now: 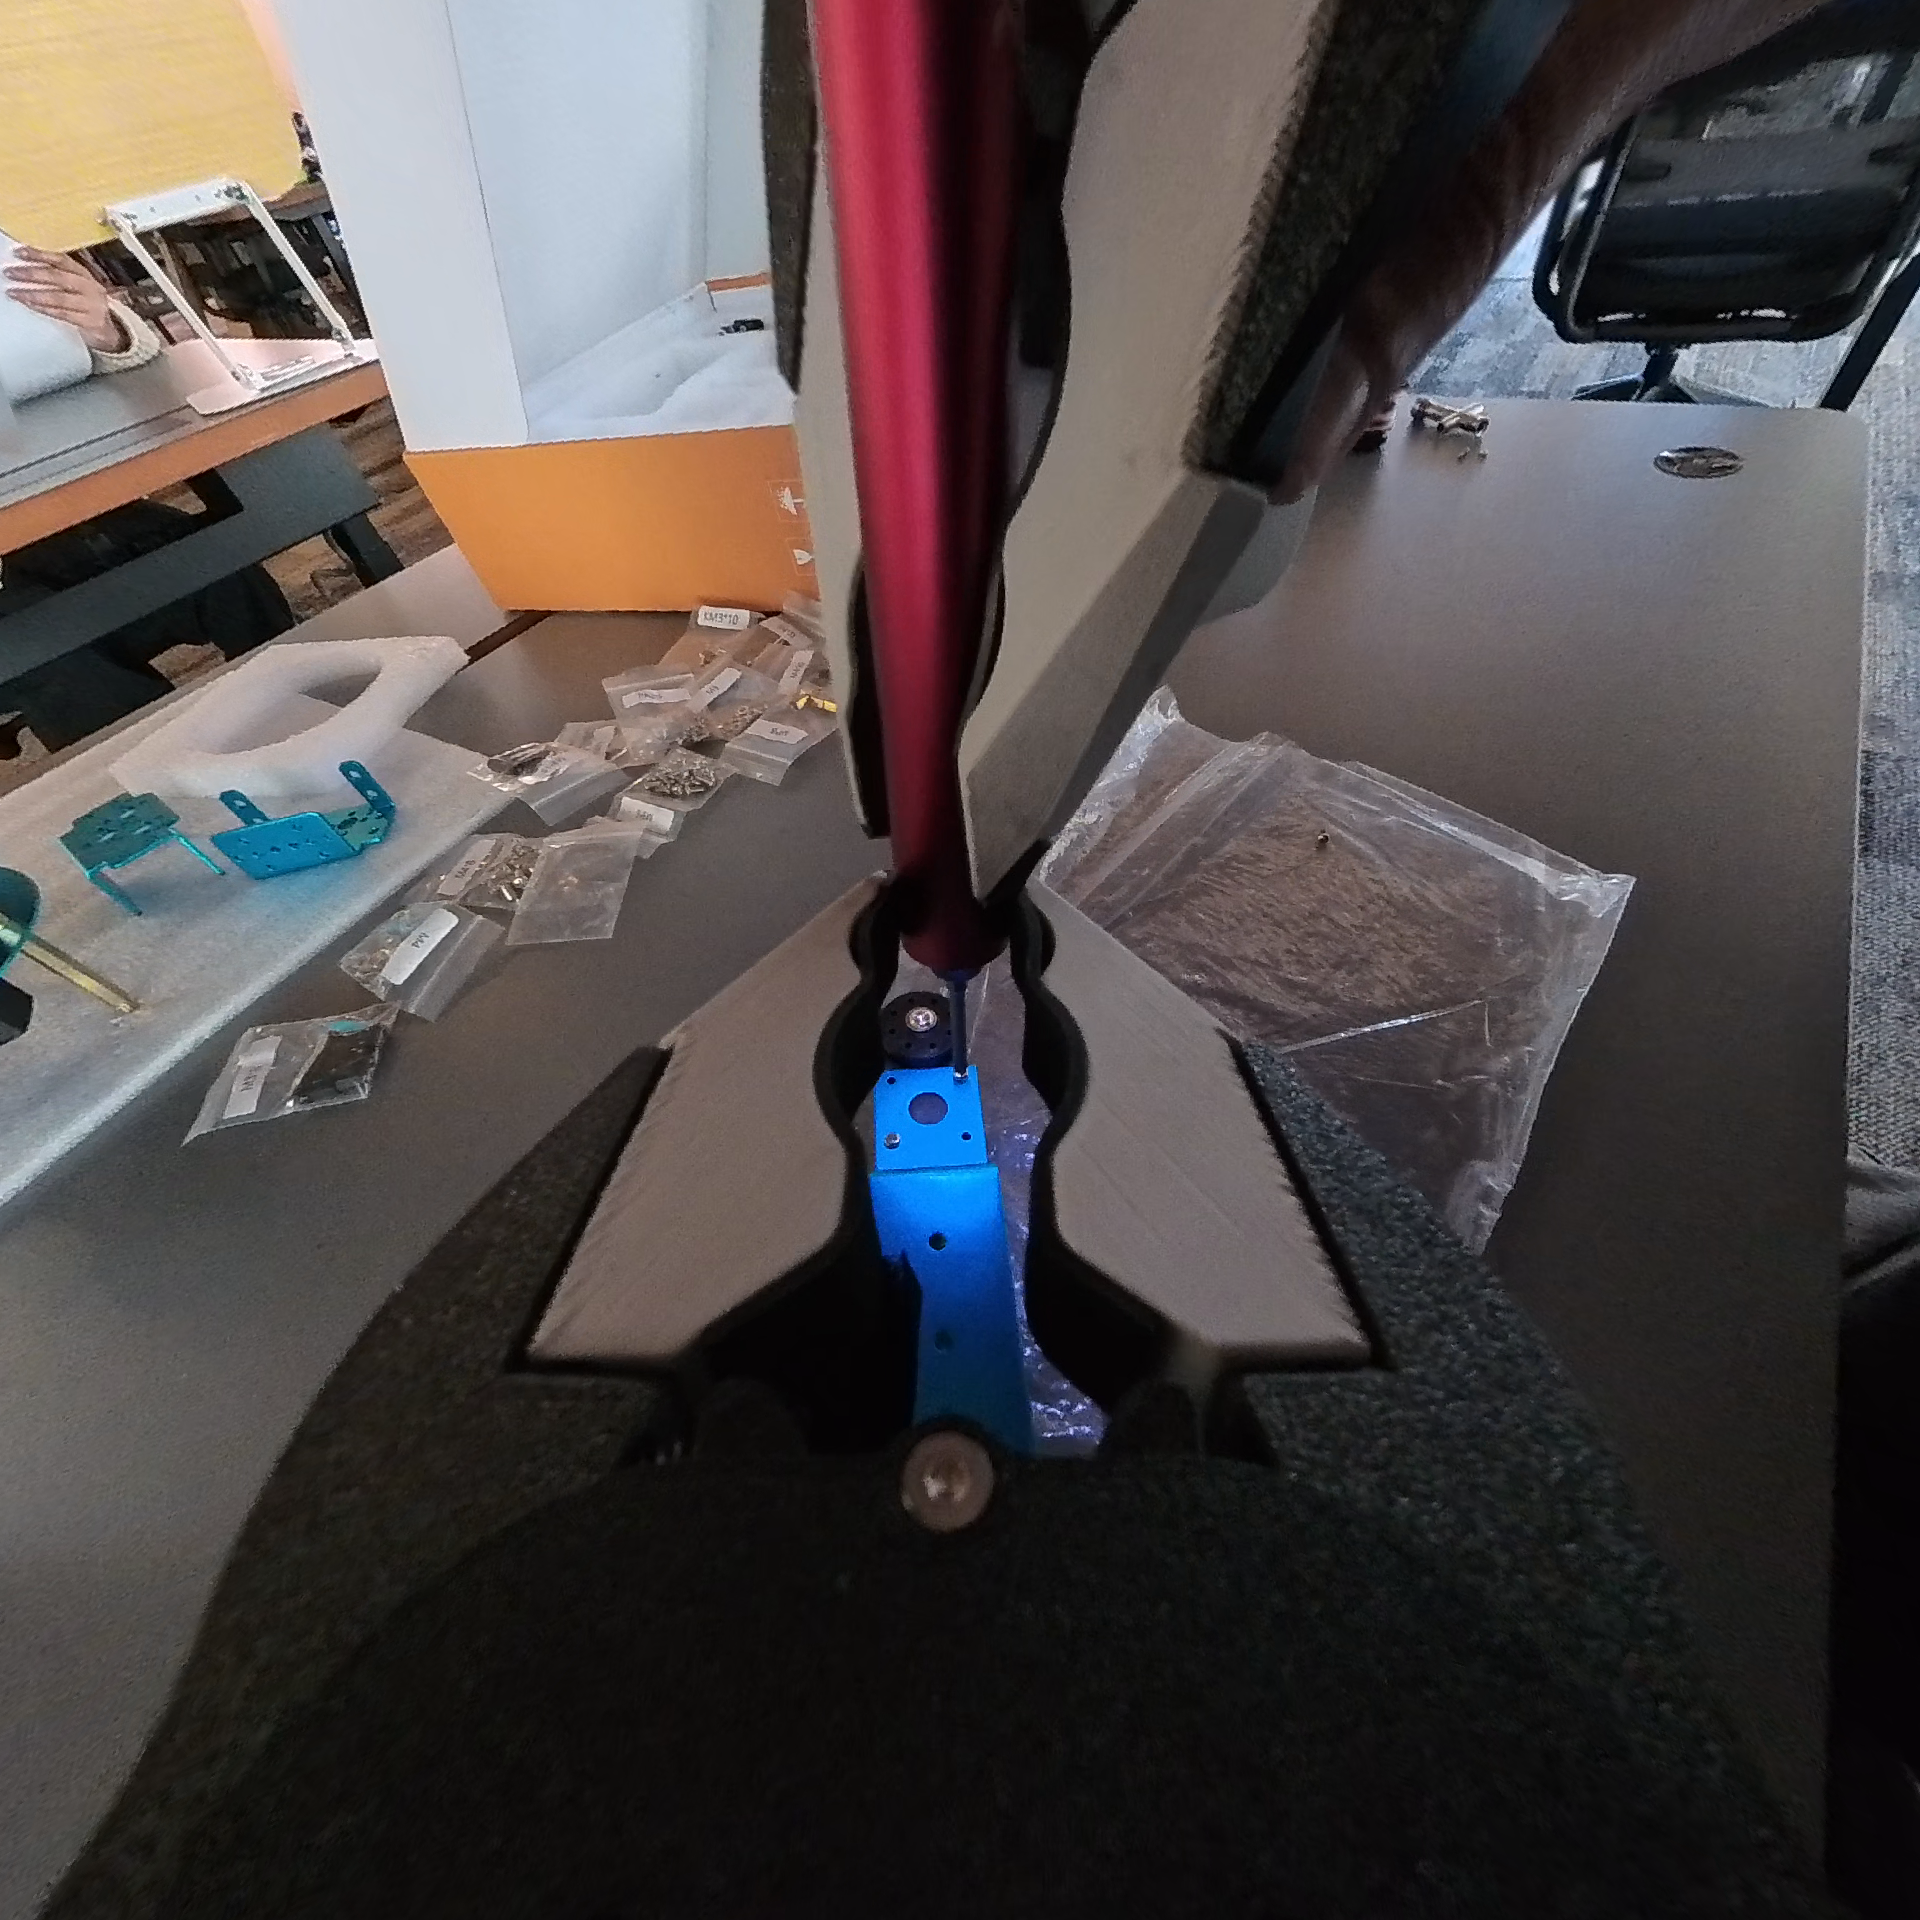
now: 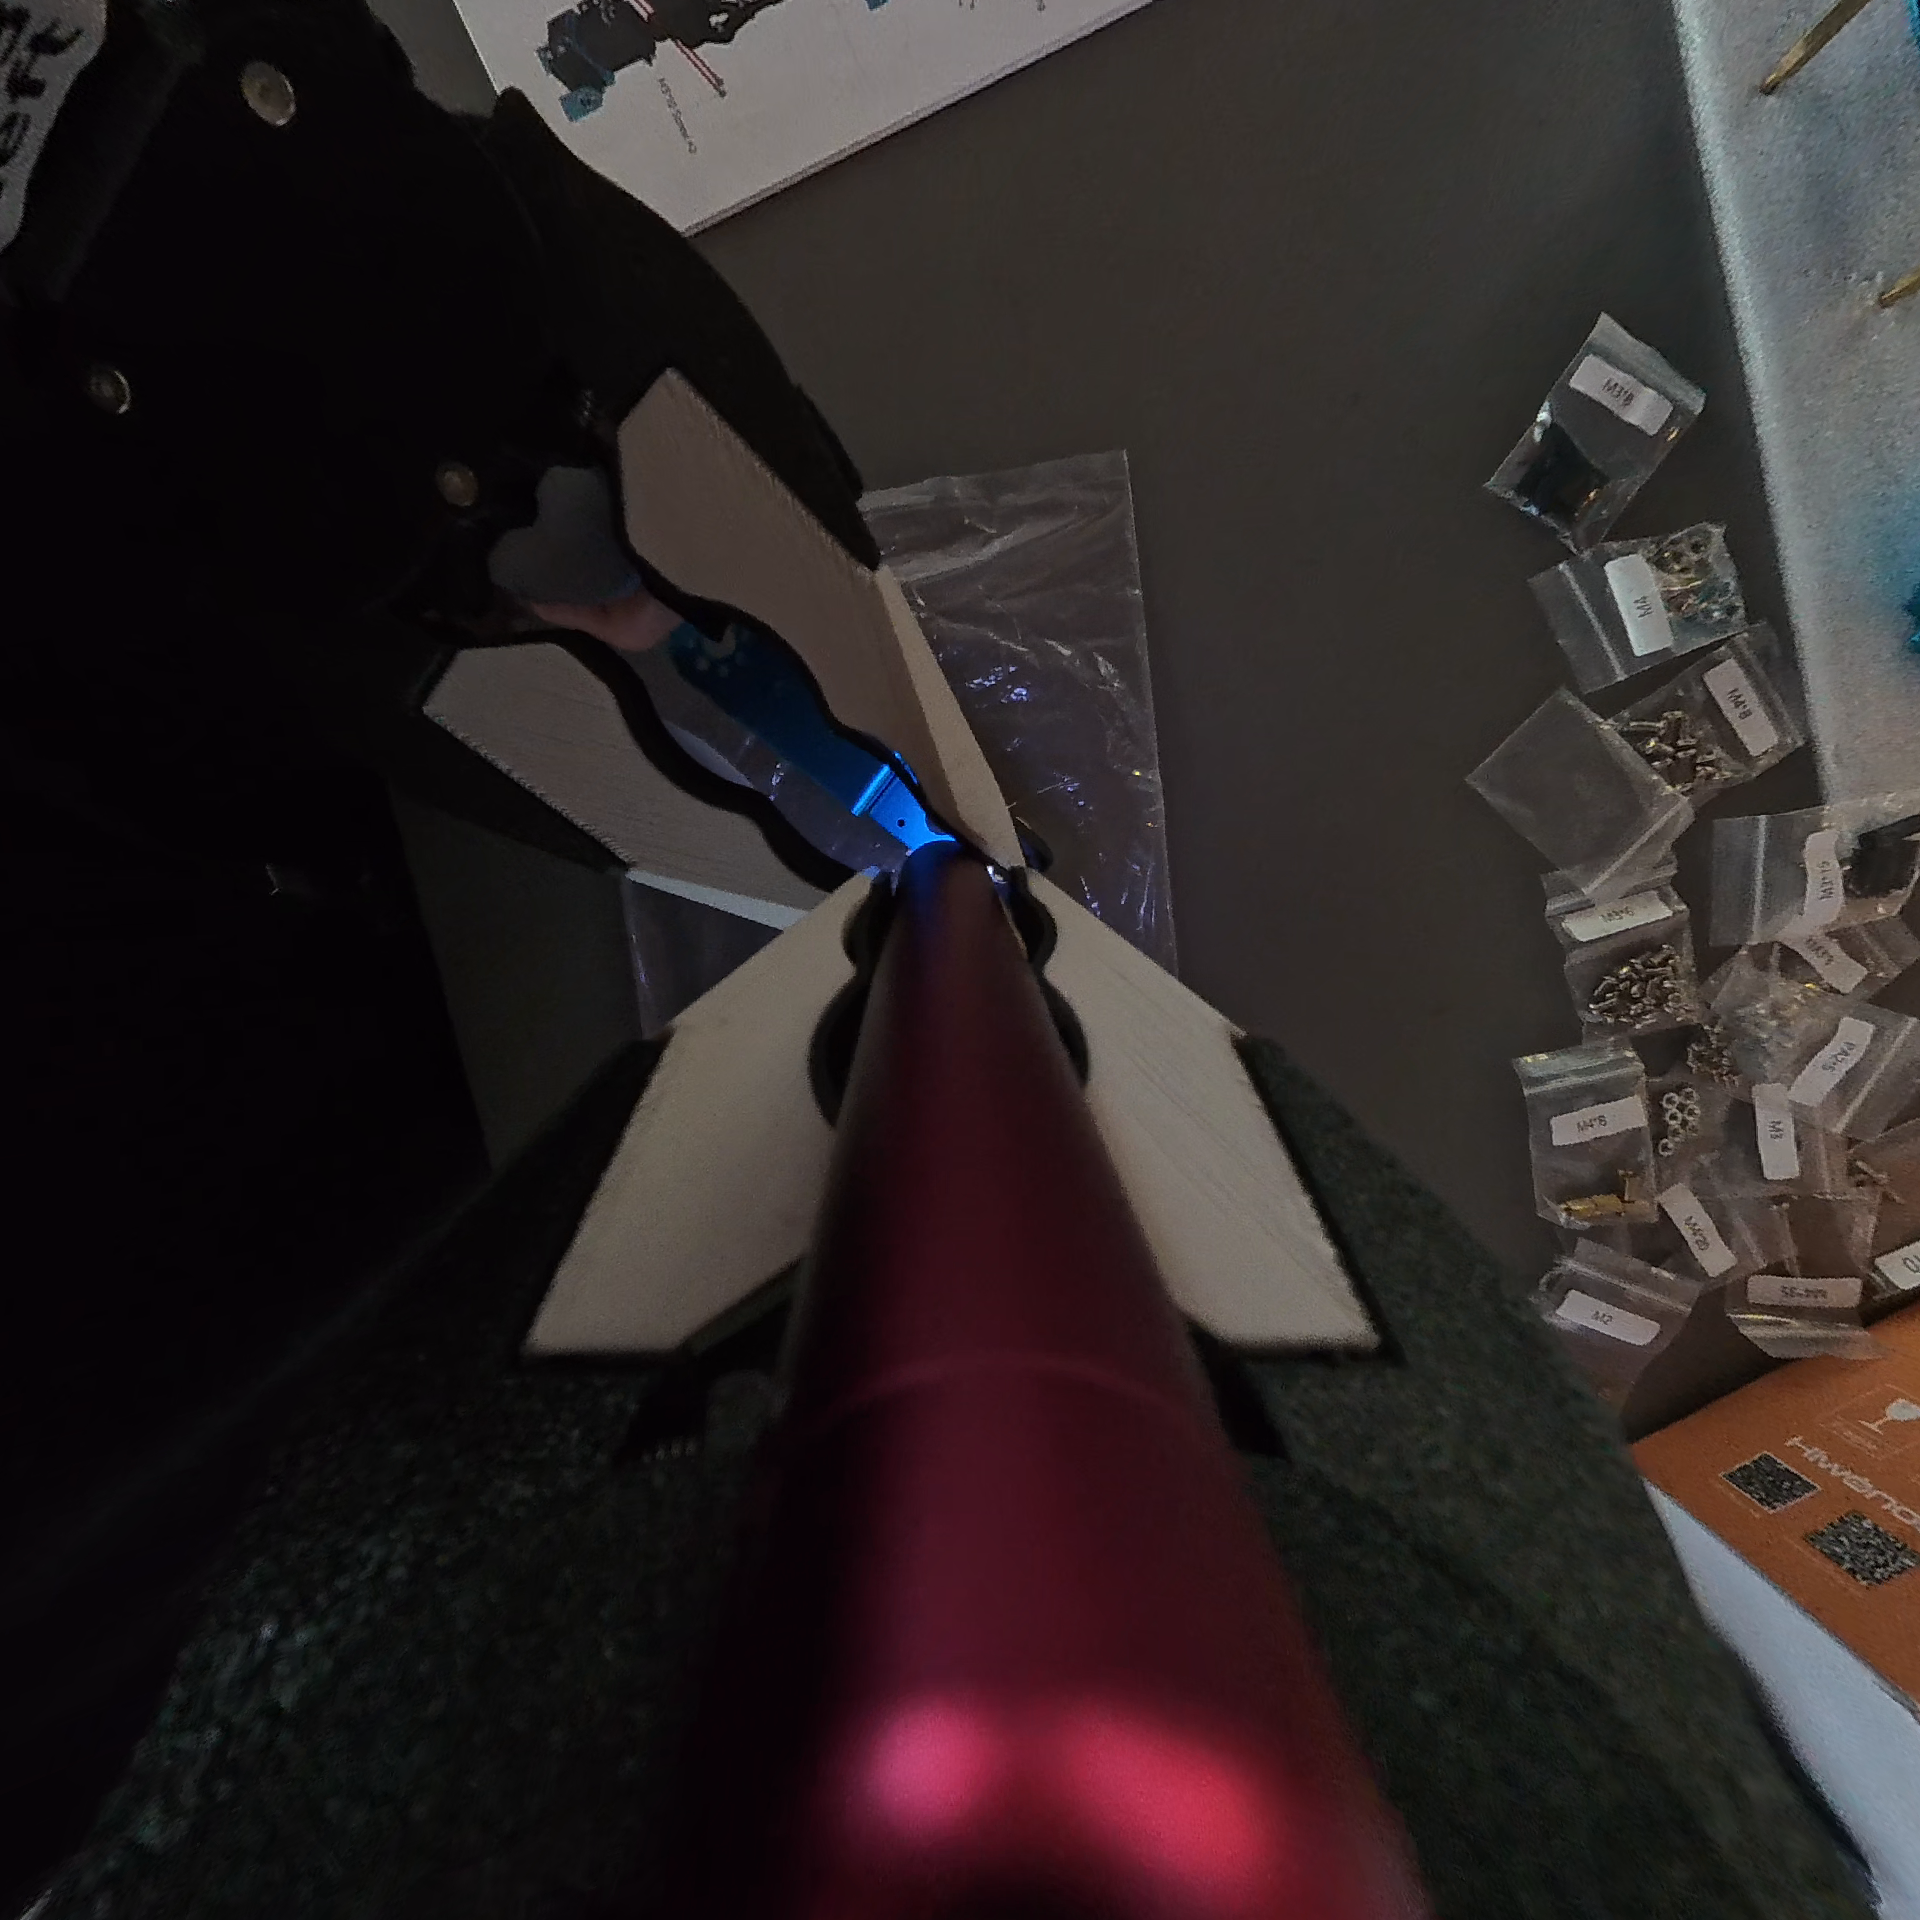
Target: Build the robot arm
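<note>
My left gripper [image 1: 951, 904] is shut on a blue metal bracket [image 1: 940, 1226] with holes and holds it above the table. A black round disc [image 1: 914, 1023] sits at the bracket's far end. My right gripper [image 1: 935, 852] comes down from above, shut on a red screwdriver [image 1: 914, 468]. The thin bit [image 1: 961, 1039] touches the bracket's end beside the disc. In the right wrist view my right gripper [image 2: 945, 883] grips the screwdriver [image 2: 987, 1351]. The left gripper's fingers [image 2: 748, 540] hold the bracket [image 2: 800, 727] at the upper left.
Several small bags of screws [image 1: 582, 821] lie on the dark table [image 1: 1558, 623], also in the right wrist view [image 2: 1683, 935]. Clear plastic bags [image 1: 1330, 935] lie under the grippers. A foam tray with teal brackets [image 1: 301, 831], an orange-and-white box [image 1: 623, 416] and a printed sheet [image 2: 790, 94] are nearby. My two grippers' fingertips are within a few centimetres of each other.
</note>
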Tool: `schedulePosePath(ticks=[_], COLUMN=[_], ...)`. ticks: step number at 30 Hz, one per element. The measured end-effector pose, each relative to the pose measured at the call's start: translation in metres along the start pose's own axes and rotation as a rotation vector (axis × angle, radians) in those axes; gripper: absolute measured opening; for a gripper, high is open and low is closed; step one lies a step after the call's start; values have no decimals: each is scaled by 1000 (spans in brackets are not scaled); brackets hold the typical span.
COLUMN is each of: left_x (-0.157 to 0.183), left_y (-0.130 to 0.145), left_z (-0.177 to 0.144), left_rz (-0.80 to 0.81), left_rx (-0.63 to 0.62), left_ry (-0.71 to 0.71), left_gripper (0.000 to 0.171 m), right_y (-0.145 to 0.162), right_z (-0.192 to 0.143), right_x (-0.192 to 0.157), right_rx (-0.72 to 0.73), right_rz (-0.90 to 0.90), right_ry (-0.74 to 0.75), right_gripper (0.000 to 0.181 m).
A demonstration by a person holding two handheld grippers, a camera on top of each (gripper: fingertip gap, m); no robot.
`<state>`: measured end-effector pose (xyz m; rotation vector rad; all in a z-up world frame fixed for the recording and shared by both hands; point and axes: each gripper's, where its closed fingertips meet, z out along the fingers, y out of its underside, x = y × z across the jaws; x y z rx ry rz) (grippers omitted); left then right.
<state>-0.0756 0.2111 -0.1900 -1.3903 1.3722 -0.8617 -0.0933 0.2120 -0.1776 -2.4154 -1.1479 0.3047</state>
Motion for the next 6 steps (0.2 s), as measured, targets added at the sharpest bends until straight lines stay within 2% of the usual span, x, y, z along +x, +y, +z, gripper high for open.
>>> schedulePosePath(ticks=[4, 6], left_x=[-1, -1], left_y=[0, 0], left_z=[0, 0], left_rz=[-21, -30], left_rx=[4, 6], left_ry=[3, 8], left_gripper=[20, 20], right_y=[-2, -3], right_z=[1, 2], right_x=[1, 1], right_rx=[60, 102], right_rz=[33, 49], right_ry=[-4, 0], right_gripper=[24, 104])
